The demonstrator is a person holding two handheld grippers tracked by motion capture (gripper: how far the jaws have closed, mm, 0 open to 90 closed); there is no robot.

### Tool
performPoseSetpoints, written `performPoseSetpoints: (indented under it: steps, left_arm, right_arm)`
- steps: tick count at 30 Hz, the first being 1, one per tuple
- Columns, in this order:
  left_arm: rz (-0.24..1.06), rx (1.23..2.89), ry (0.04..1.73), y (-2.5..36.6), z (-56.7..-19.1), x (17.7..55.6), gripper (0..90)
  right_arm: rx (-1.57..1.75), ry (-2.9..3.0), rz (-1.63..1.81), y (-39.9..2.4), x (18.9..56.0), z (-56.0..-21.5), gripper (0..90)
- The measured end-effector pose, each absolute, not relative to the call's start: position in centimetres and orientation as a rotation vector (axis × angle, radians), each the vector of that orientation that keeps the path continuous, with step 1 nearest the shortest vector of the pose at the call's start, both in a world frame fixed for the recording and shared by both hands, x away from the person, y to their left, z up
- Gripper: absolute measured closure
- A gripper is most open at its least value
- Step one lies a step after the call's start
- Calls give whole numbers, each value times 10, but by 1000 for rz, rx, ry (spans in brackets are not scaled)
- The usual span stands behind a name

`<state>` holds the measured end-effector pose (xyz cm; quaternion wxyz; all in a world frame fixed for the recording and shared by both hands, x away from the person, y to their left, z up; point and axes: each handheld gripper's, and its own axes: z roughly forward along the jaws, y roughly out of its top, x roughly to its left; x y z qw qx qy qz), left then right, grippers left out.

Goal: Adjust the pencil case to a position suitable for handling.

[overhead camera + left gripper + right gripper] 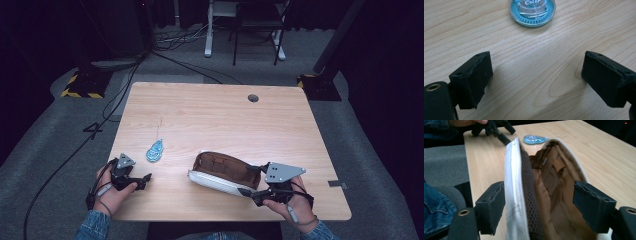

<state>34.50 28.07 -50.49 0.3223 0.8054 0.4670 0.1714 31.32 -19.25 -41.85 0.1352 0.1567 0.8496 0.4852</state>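
An open white pouch [222, 172] with a brown lining lies on the wooden table [225, 115] near its front edge. My right gripper [252, 180] is at the pouch's right end. In the right gripper view the gripper [541, 205] is open, with the pouch [549, 182] and its white zipped wall between the jaws. A blue teardrop-shaped tape dispenser [155, 151] lies left of the pouch. My left gripper [145, 181] rests open just in front of it. In the left gripper view its jaws [536, 80] stand wide with bare wood between them and the dispenser [532, 12] ahead.
A round cable hole [253, 98] sits near the table's far edge. Beyond the table are a grey carpet with cables [125, 90], a white desk leg [208, 30] and a dark stand [320, 82]. The left gripper [499, 130] lies beyond the pouch.
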Motion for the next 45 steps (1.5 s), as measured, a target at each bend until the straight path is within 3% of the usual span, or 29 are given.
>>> performPoseSetpoints:
  steps: [17,45]
  left_arm:
    - [451,2114,1226,281,-505,345,104]
    - [444,2108,1210,275,-492,352,168]
  right_arm:
    - [780,2306,1309,-251,335,-406,240]
    - [1177,2179,1043,-335,374,-467,169]
